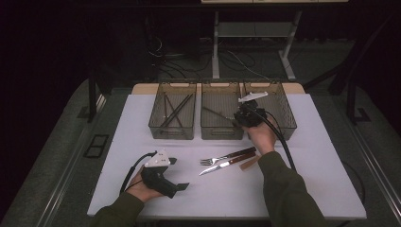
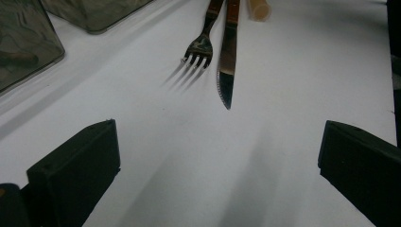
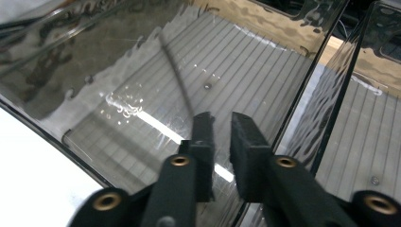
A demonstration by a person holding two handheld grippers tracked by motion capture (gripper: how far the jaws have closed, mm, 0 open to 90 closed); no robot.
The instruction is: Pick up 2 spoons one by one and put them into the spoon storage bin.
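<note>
My right gripper (image 1: 241, 117) reaches over the front wall of the middle clear bin (image 1: 221, 133), close to the wall it shares with the right bin (image 1: 285, 116). In the right gripper view its jaws (image 3: 221, 124) stand a narrow gap apart with nothing between them. A thin dark stick (image 3: 176, 71) lies on that bin's floor and ends at the left fingertip (image 3: 203, 120). My left gripper (image 1: 178, 173) rests near the table's front left, jaws (image 2: 217, 156) wide open and empty. Ahead of it lie a fork (image 2: 201, 47) and a knife (image 2: 227, 71).
Three clear bins stand in a row at the back of the white table (image 1: 326, 179); the left bin (image 1: 171, 133) holds several dark sticks. A short tan piece (image 1: 249, 163) lies beside the fork (image 1: 213, 160) and knife (image 1: 222, 165) at mid-table. A cable trails from each gripper.
</note>
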